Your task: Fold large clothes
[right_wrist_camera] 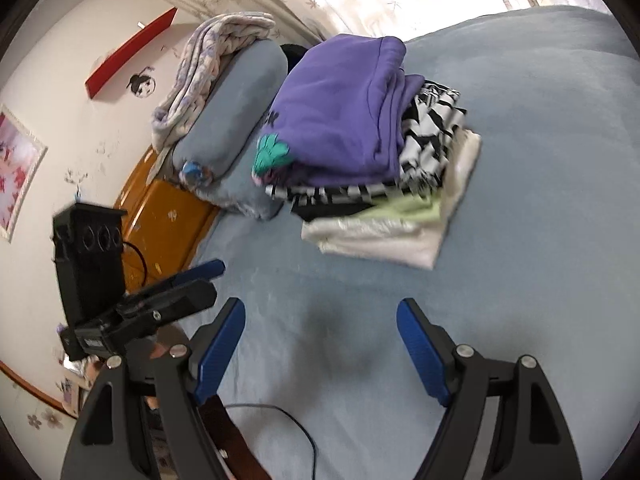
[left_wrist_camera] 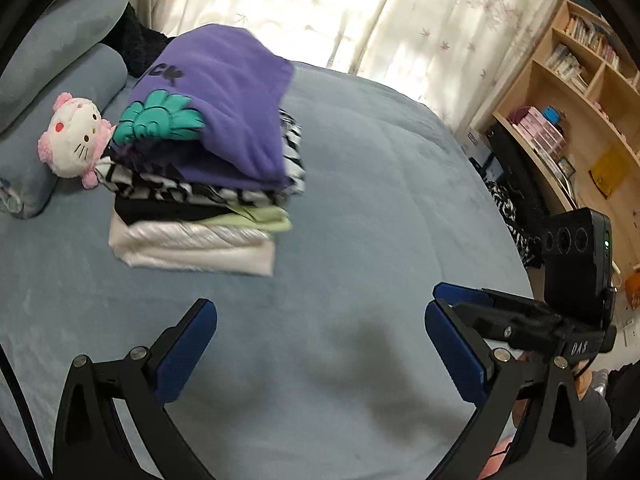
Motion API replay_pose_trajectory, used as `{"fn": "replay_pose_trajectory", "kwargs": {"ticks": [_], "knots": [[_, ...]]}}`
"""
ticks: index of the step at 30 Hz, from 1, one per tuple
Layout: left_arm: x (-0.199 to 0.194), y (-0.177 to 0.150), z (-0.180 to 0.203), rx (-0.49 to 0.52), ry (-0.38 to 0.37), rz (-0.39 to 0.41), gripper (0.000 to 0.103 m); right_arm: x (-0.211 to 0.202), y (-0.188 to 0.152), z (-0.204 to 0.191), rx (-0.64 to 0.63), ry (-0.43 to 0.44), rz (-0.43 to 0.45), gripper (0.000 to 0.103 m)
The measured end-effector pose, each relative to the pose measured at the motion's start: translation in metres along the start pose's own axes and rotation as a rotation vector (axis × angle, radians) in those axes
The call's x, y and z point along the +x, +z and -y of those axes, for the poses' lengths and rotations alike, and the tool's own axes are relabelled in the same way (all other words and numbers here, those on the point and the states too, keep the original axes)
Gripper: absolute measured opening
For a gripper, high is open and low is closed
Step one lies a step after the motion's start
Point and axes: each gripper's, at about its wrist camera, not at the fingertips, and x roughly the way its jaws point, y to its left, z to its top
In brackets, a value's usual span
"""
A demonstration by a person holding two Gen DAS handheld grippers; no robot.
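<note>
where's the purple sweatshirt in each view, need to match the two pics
Left wrist view: the purple sweatshirt tops the folded stack, upper left of centre, right of the plush toy.
Right wrist view: the purple sweatshirt tops the same stack, upper centre, right of the blue pillow; the plush toy is not in view.
Shared landmark: the teal print on the sweatshirt's near edge, with the white folded garment at the stack's bottom.
</note>
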Motion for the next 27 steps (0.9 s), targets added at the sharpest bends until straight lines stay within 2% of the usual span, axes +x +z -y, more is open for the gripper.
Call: {"fn": "replay_pose_trajectory", "kwargs": {"ticks": [12,20,23,27], "knots": [[-0.045,-0.091,0.138,0.124,0.024,-0.009,0.102,-0.127,-0.087,0.0,-0.056,-0.147,0.026,0.079],[-0.065,-0.129,0.207,0.179,0.017,-0.019,0.102,-0.183,-0.125,0.004,-0.054,-0.216,0.054,0.079],[-0.076,-0.138,0.225,0.202,0.039,0.01,0.102,-0.2,-0.135,0.001,-0.06,-0.243,0.079,0.079],[-0.084,-0.154,0.244,0.211,0.114,0.045,0.102,-0.213,-0.151,-0.006,-0.098,-0.308,0.102,0.08]]}}
